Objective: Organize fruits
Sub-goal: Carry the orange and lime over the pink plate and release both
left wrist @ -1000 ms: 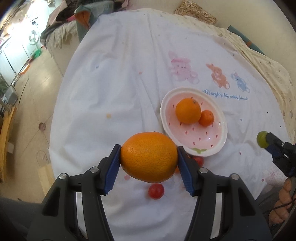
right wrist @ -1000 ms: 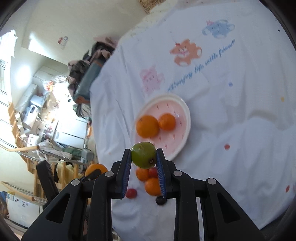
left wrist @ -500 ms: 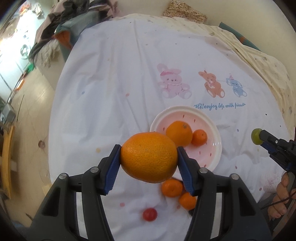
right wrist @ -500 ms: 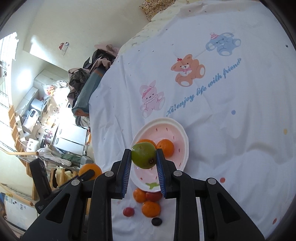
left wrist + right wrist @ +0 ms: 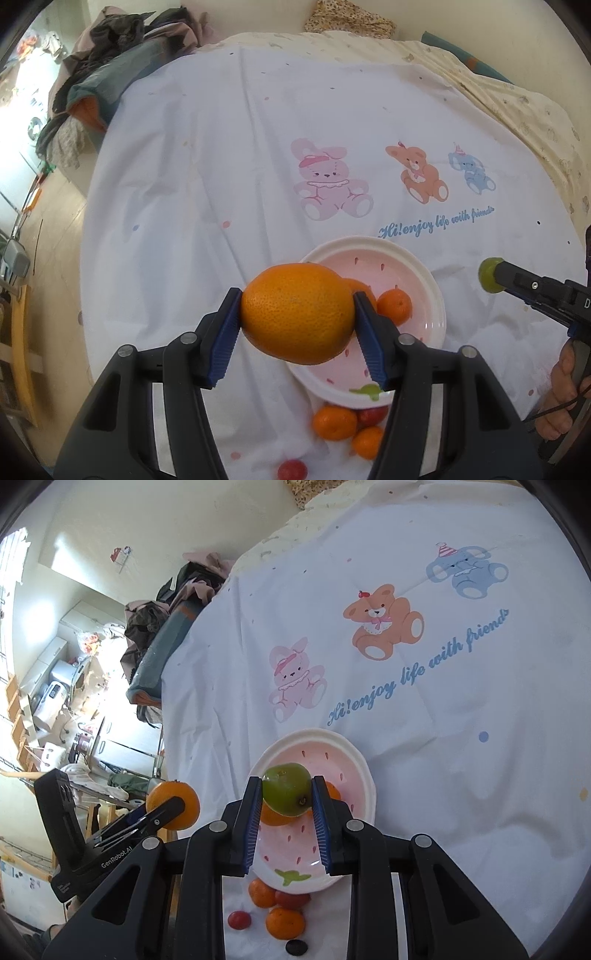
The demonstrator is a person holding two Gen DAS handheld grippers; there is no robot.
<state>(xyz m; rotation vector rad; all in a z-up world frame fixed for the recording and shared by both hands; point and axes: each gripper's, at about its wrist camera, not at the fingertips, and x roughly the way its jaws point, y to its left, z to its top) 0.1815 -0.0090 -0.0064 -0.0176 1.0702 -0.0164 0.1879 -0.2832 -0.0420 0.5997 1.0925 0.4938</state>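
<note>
Fruit in transit, two pieces, one per gripper.

Left gripper (image 5: 297, 325): jaws pinching a large orange (image 5: 297, 312) across its widest part, blue pads pressed flat on either flank. The wide grip suits a round, heavy fruit that would likely roll out of a shallower hold. The orange hangs above the near left edge of the plate (image 5: 430, 291), clear of it.

Right gripper (image 5: 286, 794): jaws pinching a small green fruit (image 5: 286, 788), pads closed on its sides near their tips. It hangs over the plate's inner area in the right wrist view, apparently lined up for a drop.

Plate: white rim, pink centre with a strawberry pattern, resting on the sheet (image 5: 221, 166). It already holds two oranges: a small orange (image 5: 394, 306) in plain sight and a larger one mostly hidden behind the held orange. It looks to be the collecting point for the task, so both carried fruits are probably bound there.

Loose fruit, on the sheet just beside the plate's near rim, not yet gathered:
- two small mandarins (image 5: 262, 892) (image 5: 285, 922)
- a red fruit (image 5: 292, 899) between them
- a second red fruit (image 5: 239, 920) a little to the left
- a dark fruit (image 5: 296, 947) nearest the camera

Sheet: white, printed with cartoon animals and blue lettering, spread over a bed. Its soft, creased surface may let round fruit settle and cluster rather than roll.

Beyond the bed: a heap of clothes (image 5: 110, 48) at the far left corner.
</note>
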